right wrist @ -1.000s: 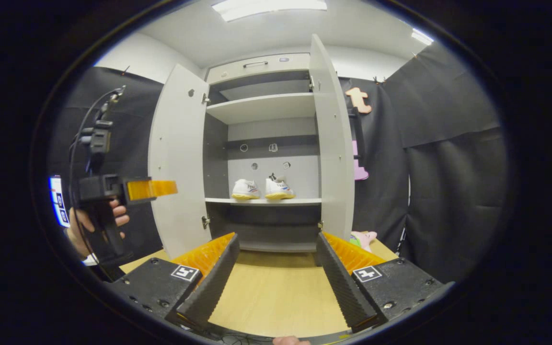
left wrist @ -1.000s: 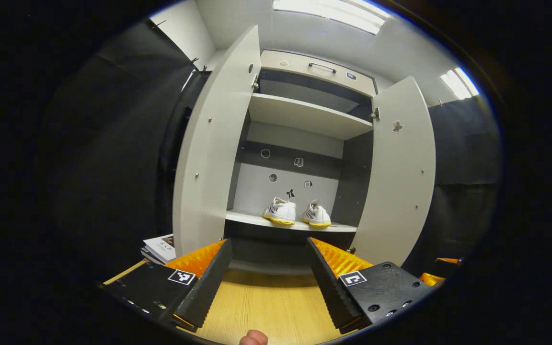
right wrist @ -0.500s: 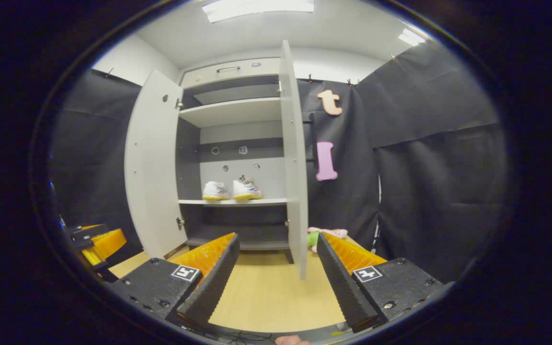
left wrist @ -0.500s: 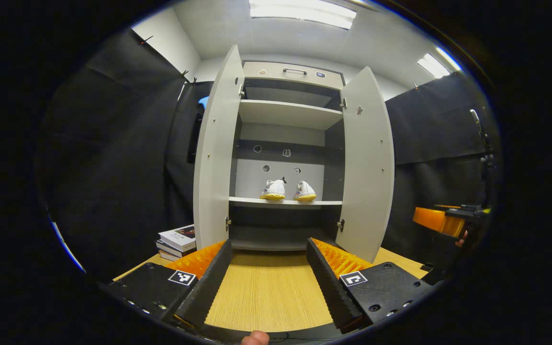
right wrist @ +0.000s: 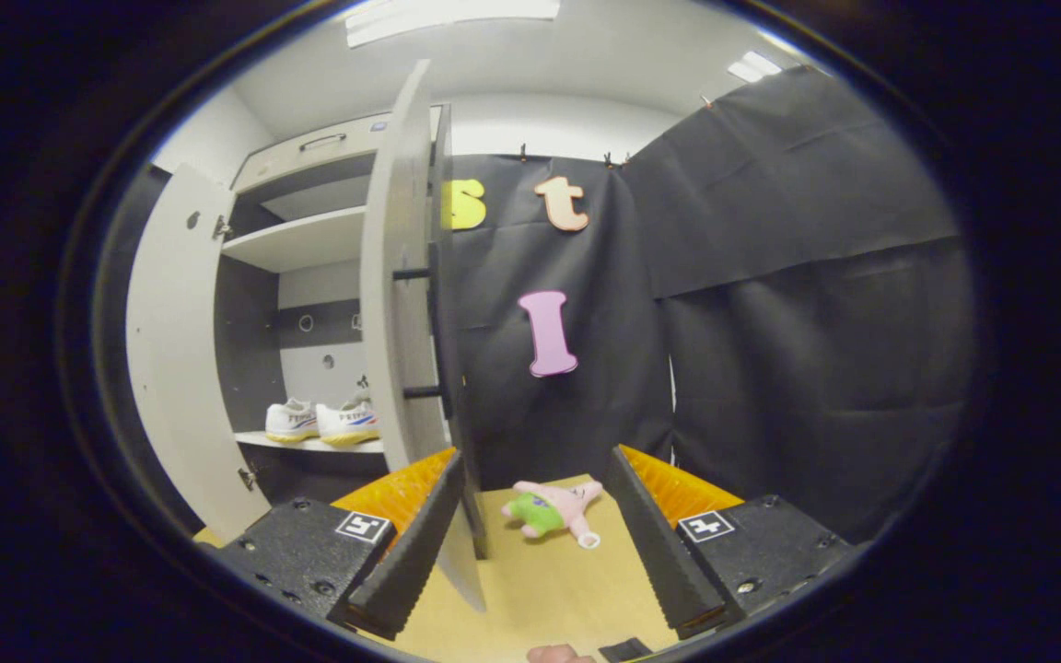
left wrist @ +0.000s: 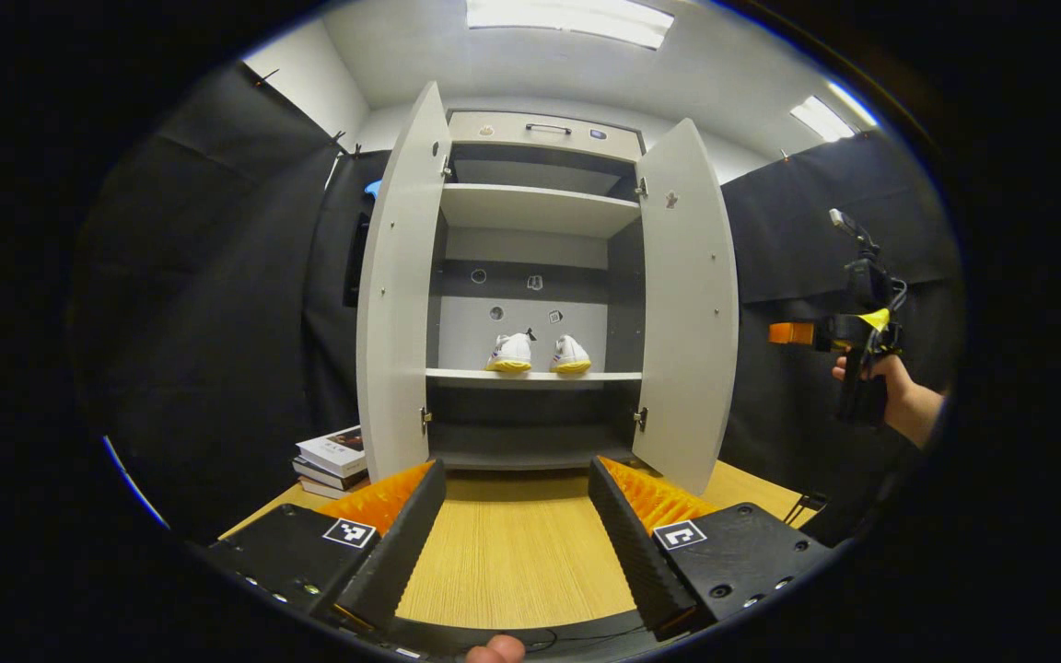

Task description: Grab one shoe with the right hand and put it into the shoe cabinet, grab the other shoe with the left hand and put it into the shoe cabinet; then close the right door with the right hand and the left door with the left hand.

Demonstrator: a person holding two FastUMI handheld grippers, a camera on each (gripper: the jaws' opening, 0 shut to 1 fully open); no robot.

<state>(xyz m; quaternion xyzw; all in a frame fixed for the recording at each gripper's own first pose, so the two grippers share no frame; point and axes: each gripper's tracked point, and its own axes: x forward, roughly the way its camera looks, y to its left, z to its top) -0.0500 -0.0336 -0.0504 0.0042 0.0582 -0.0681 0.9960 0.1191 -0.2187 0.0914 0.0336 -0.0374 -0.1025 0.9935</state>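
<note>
Two white shoes with yellow soles (left wrist: 512, 353) (left wrist: 570, 354) stand side by side on the middle shelf of the open shoe cabinet (left wrist: 530, 210). Its left door (left wrist: 392, 295) and right door (left wrist: 687, 304) both stand wide. My left gripper (left wrist: 517, 465) is open over the wooden table, facing the cabinet from a distance. Far right in the left gripper view, a hand holds the right gripper (left wrist: 788, 332) beyond the right door. In the right gripper view, my right gripper (right wrist: 535, 456) is open, with the right door (right wrist: 402, 304) edge-on just past its left finger; the shoes (right wrist: 323, 421) show behind it.
A stack of books (left wrist: 332, 456) lies on the wooden table (left wrist: 512, 552) left of the cabinet. A pink and green plush toy (right wrist: 549, 506) lies on the table right of the right door. Black cloth walls surround the booth.
The right gripper has swung rightward, from facing the cabinet's inside to the outer side of the right door. The left gripper has drawn back, so the cabinet looks smaller.
</note>
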